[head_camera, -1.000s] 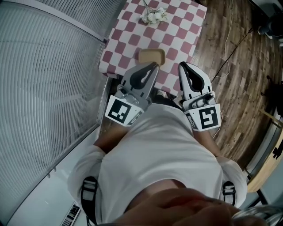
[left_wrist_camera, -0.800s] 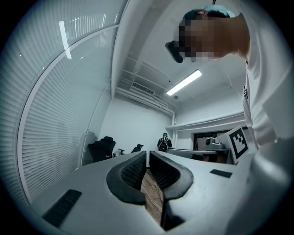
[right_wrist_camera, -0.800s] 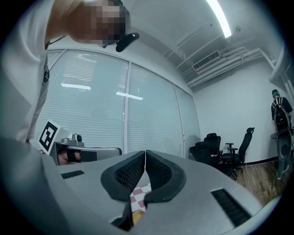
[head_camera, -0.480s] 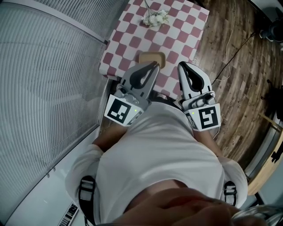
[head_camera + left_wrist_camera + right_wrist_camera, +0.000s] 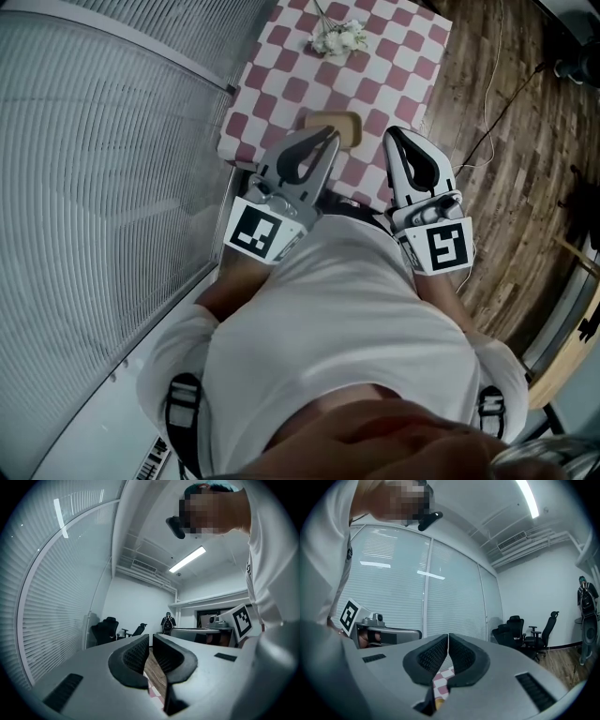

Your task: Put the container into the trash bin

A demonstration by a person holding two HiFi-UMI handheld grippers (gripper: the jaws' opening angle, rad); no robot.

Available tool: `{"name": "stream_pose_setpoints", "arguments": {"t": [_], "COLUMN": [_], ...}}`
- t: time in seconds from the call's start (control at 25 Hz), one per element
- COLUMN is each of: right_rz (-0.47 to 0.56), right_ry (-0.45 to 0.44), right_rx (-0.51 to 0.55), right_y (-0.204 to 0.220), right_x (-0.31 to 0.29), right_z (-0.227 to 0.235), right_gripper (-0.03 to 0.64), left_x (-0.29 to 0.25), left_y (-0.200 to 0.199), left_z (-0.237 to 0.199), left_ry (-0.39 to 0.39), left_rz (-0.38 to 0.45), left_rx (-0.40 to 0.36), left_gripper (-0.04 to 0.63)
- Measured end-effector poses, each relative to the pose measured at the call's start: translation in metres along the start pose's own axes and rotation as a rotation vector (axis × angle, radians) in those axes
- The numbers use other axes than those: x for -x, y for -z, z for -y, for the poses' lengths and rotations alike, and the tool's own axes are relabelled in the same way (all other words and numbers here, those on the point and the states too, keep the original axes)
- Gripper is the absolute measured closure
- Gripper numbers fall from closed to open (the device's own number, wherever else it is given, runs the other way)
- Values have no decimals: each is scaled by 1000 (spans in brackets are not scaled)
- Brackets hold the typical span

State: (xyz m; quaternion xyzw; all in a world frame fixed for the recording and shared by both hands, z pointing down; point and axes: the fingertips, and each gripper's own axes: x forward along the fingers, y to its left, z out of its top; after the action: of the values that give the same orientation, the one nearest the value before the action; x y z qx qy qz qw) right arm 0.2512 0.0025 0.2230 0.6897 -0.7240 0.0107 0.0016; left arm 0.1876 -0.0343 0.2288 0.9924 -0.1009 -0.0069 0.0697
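Clearly we are only at the approach: the left tool [image 5: 329,138] and right tool [image 5: 393,134] are both clenched on nothing, and the container [image 5: 343,122] lies on the checked worktop [image 5: 281,84] just beyond the left tool's tip, so next we must spread a tool's jaws around it.

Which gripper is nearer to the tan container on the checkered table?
Left. In the head view, the left gripper has its tips at the container's near edge. The right gripper points alongside, off to the container's right with a clear gap.
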Motion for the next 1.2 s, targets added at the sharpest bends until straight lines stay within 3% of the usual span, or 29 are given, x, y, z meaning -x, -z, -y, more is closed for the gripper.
{"name": "stream_pose_setpoints", "arguments": {"t": [0.4, 0.72, 0.88, 1.2], "right_rz": [-95, -171, -208, -310], "right_ry": [19, 36, 39, 74], "right_rx": [-4, -27, -50, -72], "right_y": [47, 91, 118, 184], "right_x": [-28, -48, -56, -69], "right_z": [7, 17, 22, 32], "right_gripper": [583, 574, 517, 508], "left_x": [-7, -12, -13, -11], "left_y": [43, 85, 120, 192], "left_z": [-32, -62, -79, -115], "left_ry": [11, -37, -56, -122], "left_rz": [-83, -150, -208, -318], "left_rx": [31, 77, 98, 131], "left_gripper": [546, 538, 497, 494]}}
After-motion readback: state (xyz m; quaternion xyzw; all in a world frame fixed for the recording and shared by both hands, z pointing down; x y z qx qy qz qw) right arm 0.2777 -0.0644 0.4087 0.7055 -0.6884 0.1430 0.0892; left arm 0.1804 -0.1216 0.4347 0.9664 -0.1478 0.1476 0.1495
